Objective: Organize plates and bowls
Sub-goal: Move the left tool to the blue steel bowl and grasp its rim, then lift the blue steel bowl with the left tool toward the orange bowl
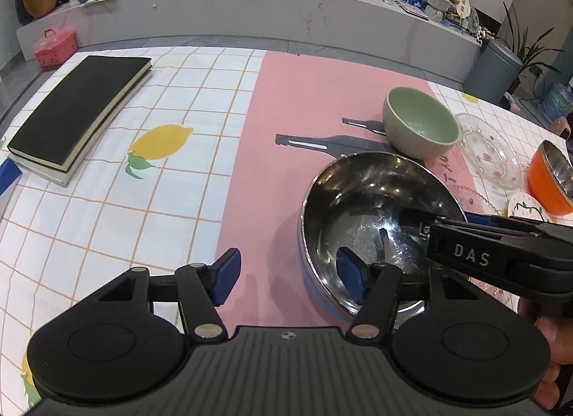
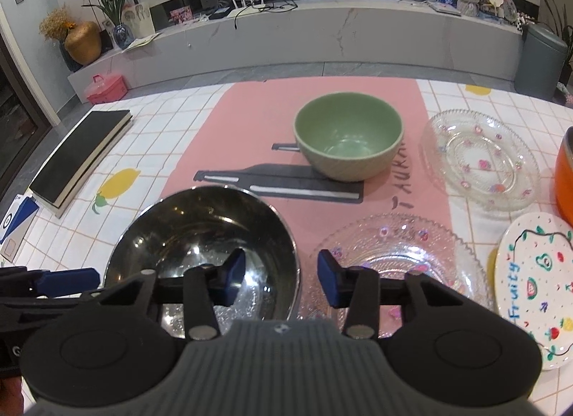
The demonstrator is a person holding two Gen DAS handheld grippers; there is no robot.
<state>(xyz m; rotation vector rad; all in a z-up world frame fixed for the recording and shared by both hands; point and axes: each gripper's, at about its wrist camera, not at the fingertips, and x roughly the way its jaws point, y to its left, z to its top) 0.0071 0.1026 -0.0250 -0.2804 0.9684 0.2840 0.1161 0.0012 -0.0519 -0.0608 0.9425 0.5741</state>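
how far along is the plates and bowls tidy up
Early on. Nothing looks stacked yet: the green bowl, two glass plates, painted plate and orange bowl all sit apart. In hand: both the left gripper and right gripper have open jaws straddling the steel bowl's rim, not closed. Left: all the grouping.

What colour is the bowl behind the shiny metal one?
Pale green bowl, seen best in the right wrist view.

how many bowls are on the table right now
3: the steel bowl nearest, between both tongs; the green bowl on the pink mat; the orange bowl at the right edge, partly cropped.
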